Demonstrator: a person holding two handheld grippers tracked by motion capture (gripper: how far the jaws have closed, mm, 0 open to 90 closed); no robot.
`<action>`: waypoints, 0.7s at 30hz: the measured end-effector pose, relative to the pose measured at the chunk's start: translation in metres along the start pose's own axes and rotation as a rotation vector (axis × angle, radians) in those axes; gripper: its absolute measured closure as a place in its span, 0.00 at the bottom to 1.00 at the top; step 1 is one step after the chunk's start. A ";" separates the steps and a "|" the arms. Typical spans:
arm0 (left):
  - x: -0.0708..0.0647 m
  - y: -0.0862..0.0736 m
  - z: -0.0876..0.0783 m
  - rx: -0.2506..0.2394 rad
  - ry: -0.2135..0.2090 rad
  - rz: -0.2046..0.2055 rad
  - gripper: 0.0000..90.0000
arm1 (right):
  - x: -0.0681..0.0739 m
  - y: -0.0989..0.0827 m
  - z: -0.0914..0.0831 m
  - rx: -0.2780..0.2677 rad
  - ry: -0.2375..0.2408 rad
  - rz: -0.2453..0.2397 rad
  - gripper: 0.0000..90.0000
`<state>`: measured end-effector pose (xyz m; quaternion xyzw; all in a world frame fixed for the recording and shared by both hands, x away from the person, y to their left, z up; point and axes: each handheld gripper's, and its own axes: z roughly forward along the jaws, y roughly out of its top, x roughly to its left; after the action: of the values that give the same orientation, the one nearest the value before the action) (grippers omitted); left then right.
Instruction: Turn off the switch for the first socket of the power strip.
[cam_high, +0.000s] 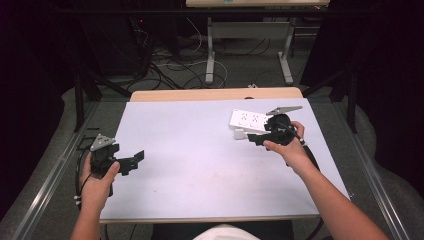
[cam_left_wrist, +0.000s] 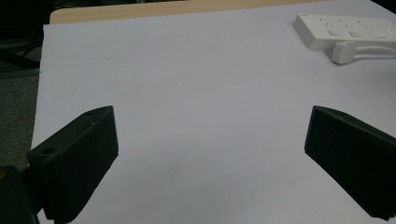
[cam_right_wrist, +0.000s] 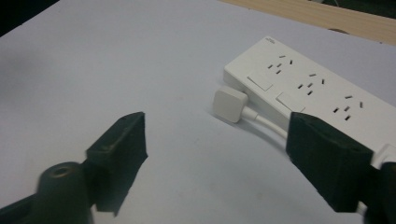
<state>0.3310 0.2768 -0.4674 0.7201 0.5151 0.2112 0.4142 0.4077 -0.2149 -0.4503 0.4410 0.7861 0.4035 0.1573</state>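
Note:
A white power strip (cam_high: 248, 119) lies flat at the far right of the table, sockets up (cam_right_wrist: 308, 88). A small white plug (cam_high: 239, 133) rests on the table against its near side, with a white cable (cam_right_wrist: 268, 123) that runs back along the strip. My right gripper (cam_high: 252, 139) sits just behind the plug, open, and nothing is between its jaws (cam_right_wrist: 219, 149). The plug (cam_right_wrist: 229, 105) lies a little beyond the fingertips. My left gripper (cam_high: 135, 161) rests at the table's left edge, open and empty (cam_left_wrist: 210, 140). From there the strip (cam_left_wrist: 345, 30) and plug (cam_left_wrist: 343, 52) lie far off.
A pale mat (cam_high: 200, 165) covers the tabletop, with a bare wooden strip (cam_high: 215, 94) along the far edge. Metal rails run down both sides of the table. Beyond it, loose cables (cam_high: 175, 70) lie on the floor by another desk's legs (cam_high: 210, 50).

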 end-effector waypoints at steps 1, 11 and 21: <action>0.000 0.000 0.000 0.000 0.000 0.000 0.03 | 0.001 -0.001 -0.002 -0.002 -0.013 0.001 0.17; 0.001 0.000 -0.002 -0.001 0.000 0.000 0.03 | 0.007 -0.013 -0.023 -0.054 -0.126 -0.029 0.00; 0.000 0.000 -0.003 -0.012 0.004 -0.007 0.03 | 0.004 -0.030 -0.046 -0.079 -0.103 0.003 0.00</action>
<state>0.3294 0.2782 -0.4656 0.7155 0.5171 0.2143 0.4181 0.3602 -0.2428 -0.4447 0.4558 0.7597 0.4113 0.2144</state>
